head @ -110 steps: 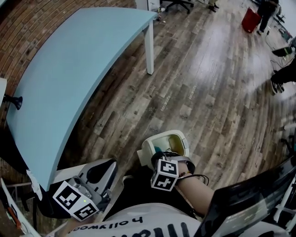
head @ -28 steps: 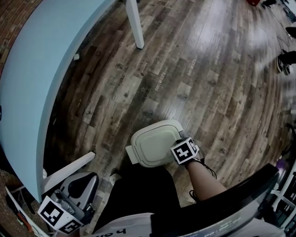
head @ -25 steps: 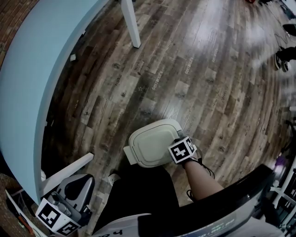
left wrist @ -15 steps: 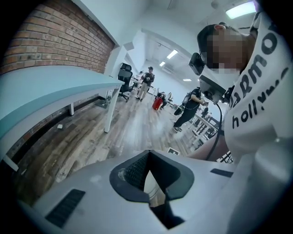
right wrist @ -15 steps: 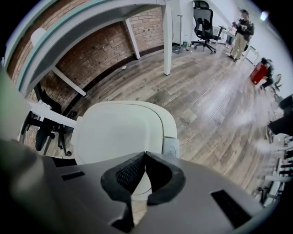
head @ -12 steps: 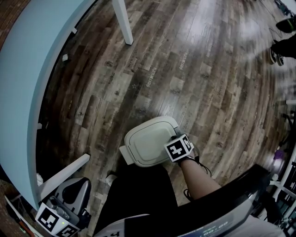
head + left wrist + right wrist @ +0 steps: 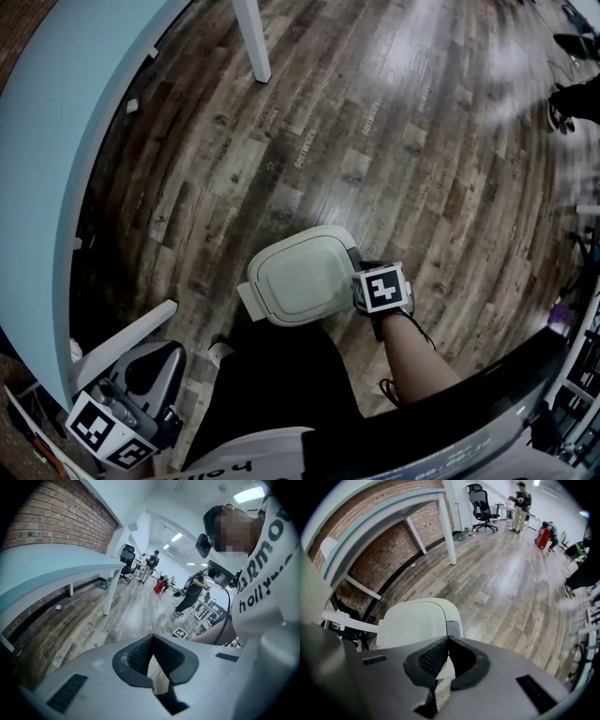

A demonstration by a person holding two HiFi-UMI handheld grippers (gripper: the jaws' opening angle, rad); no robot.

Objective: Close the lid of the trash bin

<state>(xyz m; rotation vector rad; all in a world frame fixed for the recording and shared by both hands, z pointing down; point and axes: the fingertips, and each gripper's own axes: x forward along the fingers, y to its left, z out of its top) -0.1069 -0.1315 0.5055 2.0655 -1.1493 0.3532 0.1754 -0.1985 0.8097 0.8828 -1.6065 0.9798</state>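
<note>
The cream trash bin [image 7: 298, 277] stands on the wooden floor with its lid [image 7: 417, 620] down flat. My right gripper [image 7: 360, 270] is just off the bin's right edge, beside the lid, with its marker cube over the wrist. In the right gripper view its jaws [image 7: 447, 640] meet at the tips with nothing between them, and the lid lies just ahead to the left. My left gripper [image 7: 159, 356] hangs low at the bottom left, away from the bin; its jaws [image 7: 152, 637] also meet and hold nothing.
A light blue table [image 7: 56, 141] with a white leg [image 7: 251, 37] curves along the left. A white bar [image 7: 122, 339] juts out near my left gripper. People stand far across the room [image 7: 520, 498], near an office chair [image 7: 482, 506] and a red container [image 7: 542, 536].
The lid stood open 4.4 s ago and is now down. Over the last second my right gripper slid off the lid's right corner to the bin's right side.
</note>
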